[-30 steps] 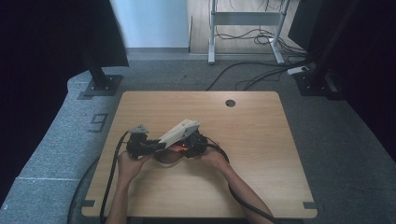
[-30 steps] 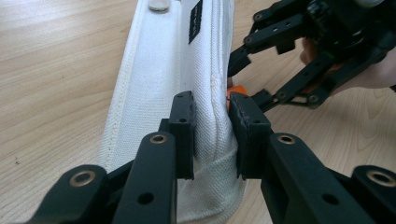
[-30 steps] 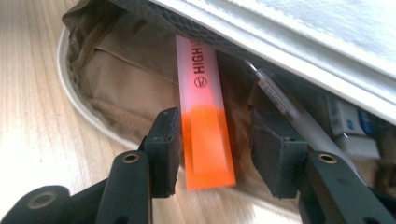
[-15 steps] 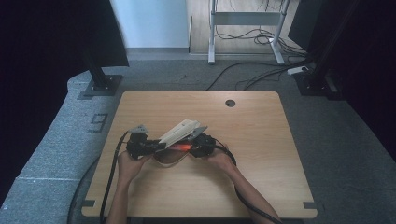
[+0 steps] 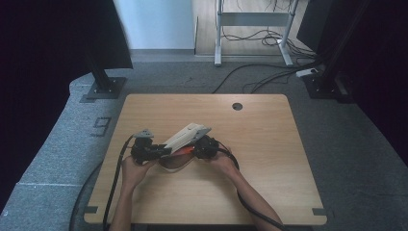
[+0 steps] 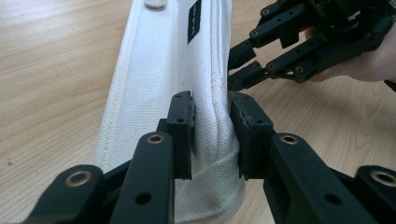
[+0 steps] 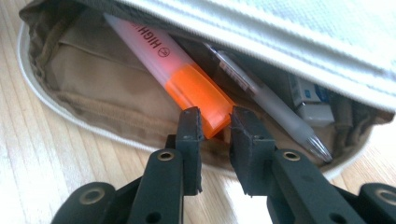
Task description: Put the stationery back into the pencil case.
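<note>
A white fabric pencil case (image 5: 185,135) lies at the table's front left with its lid (image 6: 154,70) raised. My left gripper (image 6: 212,105) is shut on the lid's zipped edge, one pad on each side of the cloth. Inside the tan lining (image 7: 93,74) lie an orange highlighter (image 7: 187,79), a clear pen (image 7: 266,102) and a small eraser (image 7: 310,100). My right gripper (image 7: 215,116) reaches into the case from the right. Its jaws have just been closing, and they now pinch the highlighter's orange cap end. In the high view the left gripper (image 5: 163,150) and the right gripper (image 5: 190,150) meet under the lid.
The wooden table (image 5: 269,144) has a cable hole (image 5: 237,106) near its far edge. Black cables trail from both grippers over the front edge. Dark stands and a metal frame stand on the grey floor beyond the table.
</note>
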